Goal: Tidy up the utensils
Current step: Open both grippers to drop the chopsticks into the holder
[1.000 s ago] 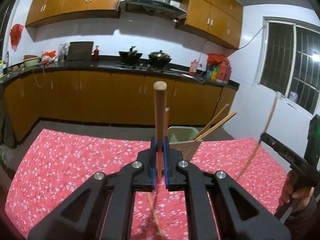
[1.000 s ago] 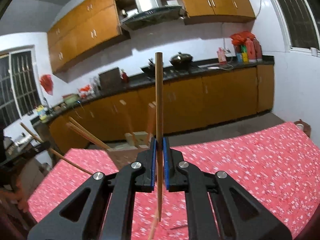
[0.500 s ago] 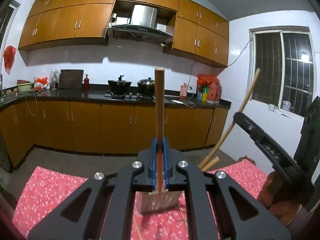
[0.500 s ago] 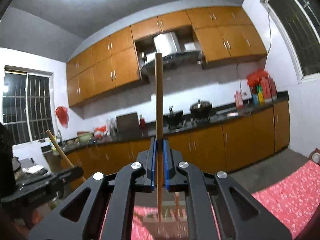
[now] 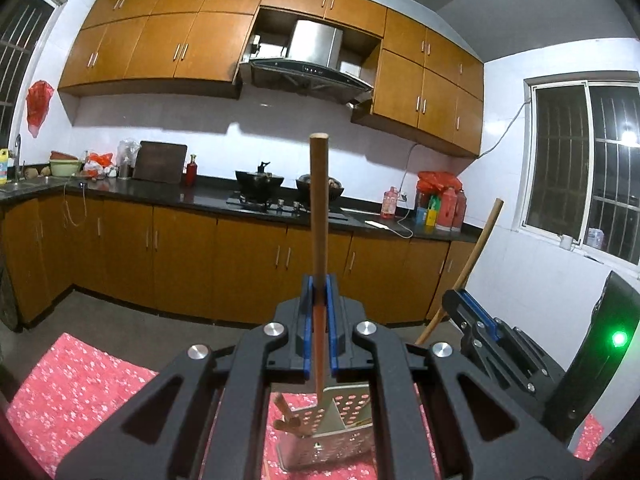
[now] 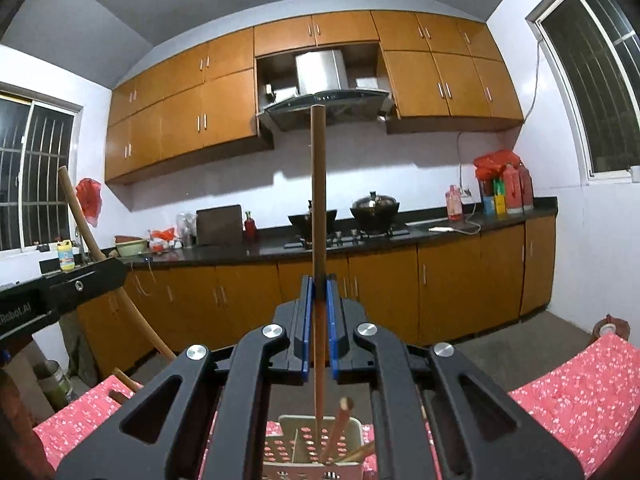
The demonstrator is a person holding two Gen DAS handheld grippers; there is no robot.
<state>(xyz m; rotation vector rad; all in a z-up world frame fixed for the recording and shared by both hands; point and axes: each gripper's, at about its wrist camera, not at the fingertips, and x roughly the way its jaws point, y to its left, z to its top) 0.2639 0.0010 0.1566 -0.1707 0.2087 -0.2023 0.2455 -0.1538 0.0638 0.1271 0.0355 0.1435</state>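
Observation:
My left gripper point(image 5: 319, 320) is shut on a wooden chopstick point(image 5: 319, 216) that stands upright, its lower tip just above the perforated utensil holder point(image 5: 334, 436). My right gripper point(image 6: 319, 320) is shut on another wooden chopstick point(image 6: 319, 208), upright, its lower tip down inside the holder point(image 6: 312, 446), where several chopsticks point(image 6: 340, 426) lean. The right gripper also shows at the right of the left wrist view point(image 5: 484, 326) with its chopstick point(image 5: 476, 252). The left gripper's body point(image 6: 60, 286) and its chopstick point(image 6: 86, 228) show at the left of the right wrist view.
The holder stands on a table with a red flowered cloth point(image 5: 80, 388). Behind are brown kitchen cabinets point(image 5: 224, 256), a dark counter with pots on a stove point(image 5: 260, 184), a range hood point(image 5: 312, 60) and a window point(image 5: 584, 164).
Both grippers have tilted up from the table toward the kitchen wall and come together over the holder. The chopsticks now stand upright with their tips at the holder.

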